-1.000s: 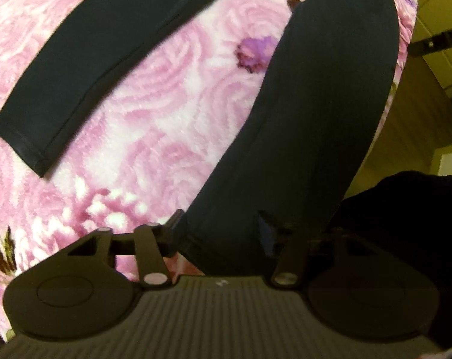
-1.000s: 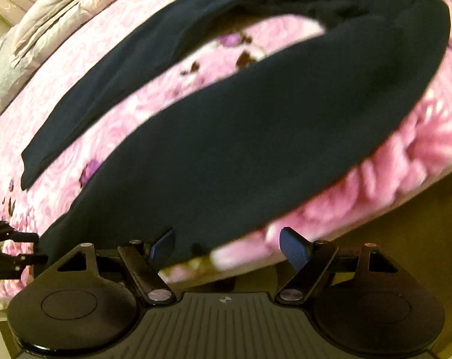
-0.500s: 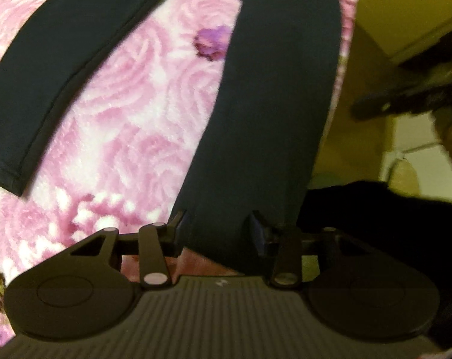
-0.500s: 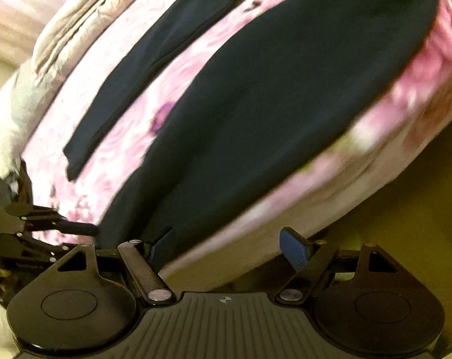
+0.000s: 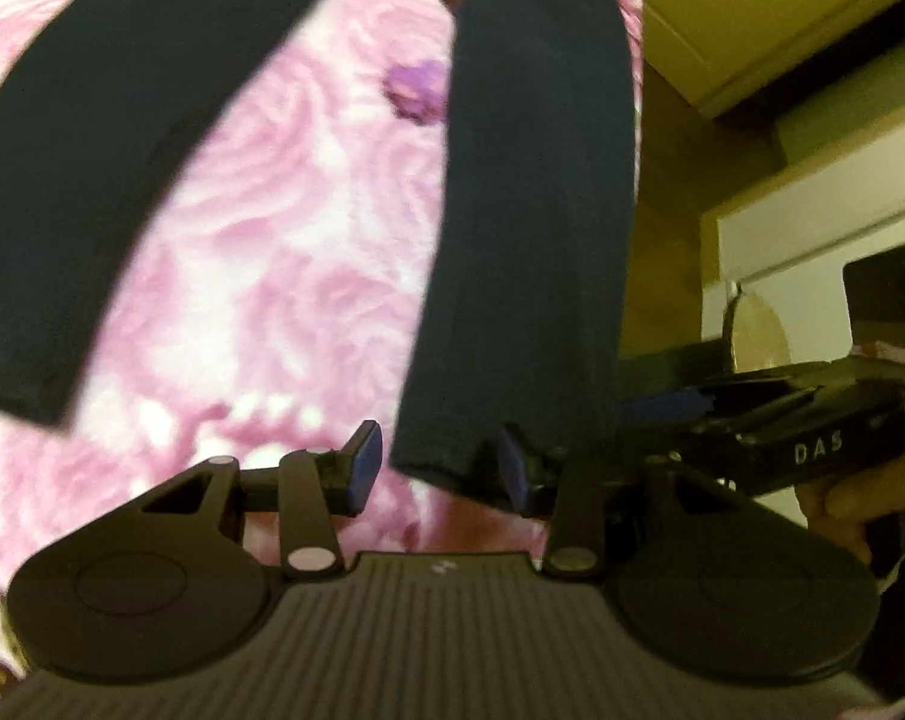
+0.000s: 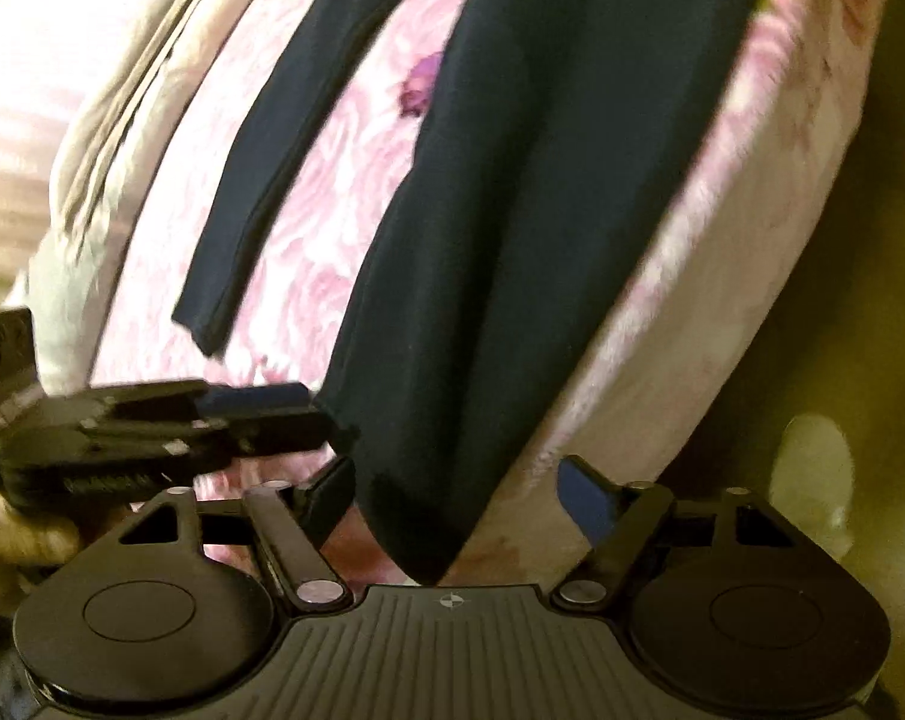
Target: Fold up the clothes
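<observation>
Dark navy trousers lie spread on a pink floral blanket (image 5: 260,228). The near leg (image 5: 530,210) runs along the bed's edge; the far leg (image 5: 80,180) lies apart from it to the left. My left gripper (image 5: 434,468) is open, its jaws either side of the near leg's hem corner, not closed on it. My right gripper (image 6: 458,498) is open, with the near leg's hem (image 6: 452,420) between its fingers at the bed edge. The left gripper shows in the right wrist view (image 6: 152,426), and the right gripper shows in the left wrist view (image 5: 782,426).
The bed's side (image 6: 692,312) drops off to the right of the near leg. A white quilt (image 6: 110,138) lies bunched at the far side. A white cabinet (image 5: 812,252) and a wooden floor (image 5: 680,150) lie beyond the bed edge.
Both grippers have swung towards the hem end of the near leg and come close together. The left gripper's jaws have opened a little wider around the hem.
</observation>
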Demonstrator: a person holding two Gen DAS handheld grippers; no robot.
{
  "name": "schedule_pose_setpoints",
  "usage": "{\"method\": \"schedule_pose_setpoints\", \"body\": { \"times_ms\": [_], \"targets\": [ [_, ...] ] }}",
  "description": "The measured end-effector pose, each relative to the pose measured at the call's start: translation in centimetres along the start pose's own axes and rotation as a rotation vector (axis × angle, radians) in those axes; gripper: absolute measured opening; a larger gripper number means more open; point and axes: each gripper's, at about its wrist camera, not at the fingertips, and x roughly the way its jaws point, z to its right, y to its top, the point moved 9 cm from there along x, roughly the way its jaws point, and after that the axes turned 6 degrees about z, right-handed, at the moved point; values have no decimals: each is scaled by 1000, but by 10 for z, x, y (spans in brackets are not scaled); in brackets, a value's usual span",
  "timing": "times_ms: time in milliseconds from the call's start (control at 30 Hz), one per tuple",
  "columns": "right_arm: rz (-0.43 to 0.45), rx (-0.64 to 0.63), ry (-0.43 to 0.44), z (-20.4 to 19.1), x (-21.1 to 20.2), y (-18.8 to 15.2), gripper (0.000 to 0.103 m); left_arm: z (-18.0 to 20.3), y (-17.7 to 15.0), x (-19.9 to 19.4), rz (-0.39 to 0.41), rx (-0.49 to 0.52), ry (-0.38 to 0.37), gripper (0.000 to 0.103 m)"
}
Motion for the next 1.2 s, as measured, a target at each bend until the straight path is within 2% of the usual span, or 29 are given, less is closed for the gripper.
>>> {"method": "schedule_pose_setpoints", "body": {
  "times_ms": [100,133,167,233,400,600,667,700,833,933,1067,1200],
  "targets": [
    [-2,67,23,6,0,-1,52,4,-1,9,-29,56,35,32],
    [-1,81,26,8,-1,0,49,5,0,10,-33,62,43,23],
    [1,98,29,11,-2,1,39,4,0,9,-36,64,46,13],
    [10,152,33,18,-7,5,36,2,0,4,-40,67,30,8],
    [45,187,23,33,-17,13,36,-2,2,-5,-27,79,11,7],
    [45,190,-12,39,-7,13,34,-2,0,-2,-26,70,9,7],
    [25,159,-49,41,-13,14,6,0,2,-10,-12,63,-9,6],
    [20,145,-38,39,-19,15,0,1,4,-15,-4,60,-20,6],
    [4,42,-36,21,-63,17,0,24,9,-53,36,48,-132,6],
    [-41,10,-73,20,-88,4,0,50,-4,-56,-1,94,-171,6],
    [-87,58,-141,40,-86,-19,0,63,-30,-32,-71,85,-188,6],
    [-99,68,-146,40,-85,-28,0,59,-35,-32,-62,63,-188,6]
  ]
}}
